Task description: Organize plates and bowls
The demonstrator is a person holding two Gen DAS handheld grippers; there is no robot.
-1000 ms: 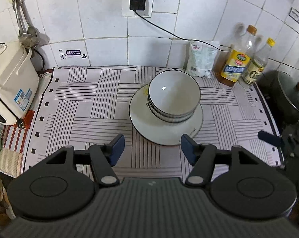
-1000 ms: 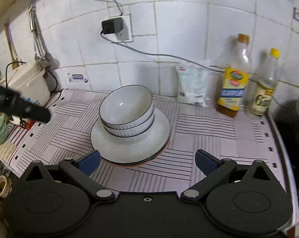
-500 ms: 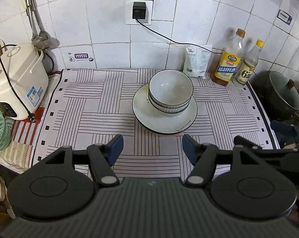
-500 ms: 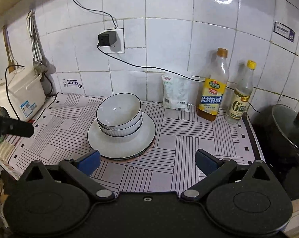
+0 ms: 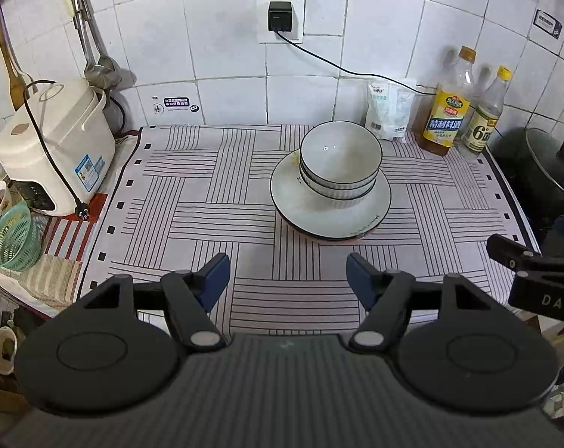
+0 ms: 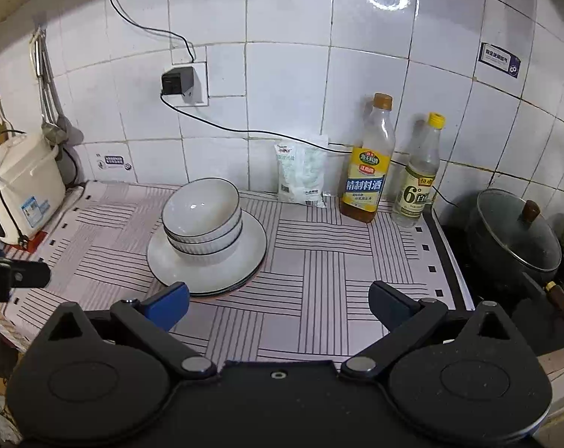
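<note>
A stack of white bowls with dark rims (image 5: 340, 162) sits on a stack of white plates (image 5: 304, 209) on the striped cloth. The same bowls (image 6: 201, 220) and plates (image 6: 244, 261) show in the right wrist view. My left gripper (image 5: 287, 278) is open and empty, held back near the counter's front edge, short of the plates. My right gripper (image 6: 278, 304) is open and empty, in front of and slightly right of the plates. Its arm shows at the right edge of the left wrist view (image 5: 536, 272).
A white rice cooker (image 5: 54, 149) and a green basket (image 5: 15, 235) stand at the left. A salt bag (image 5: 388, 112) and two bottles (image 5: 448, 112) stand against the tiled wall. A lidded dark pot (image 6: 513, 239) sits on the stove at the right.
Both grippers have pulled back and up from the stack, so the bowls and plates look smaller and farther. Both stay open. The dishes have not moved.
</note>
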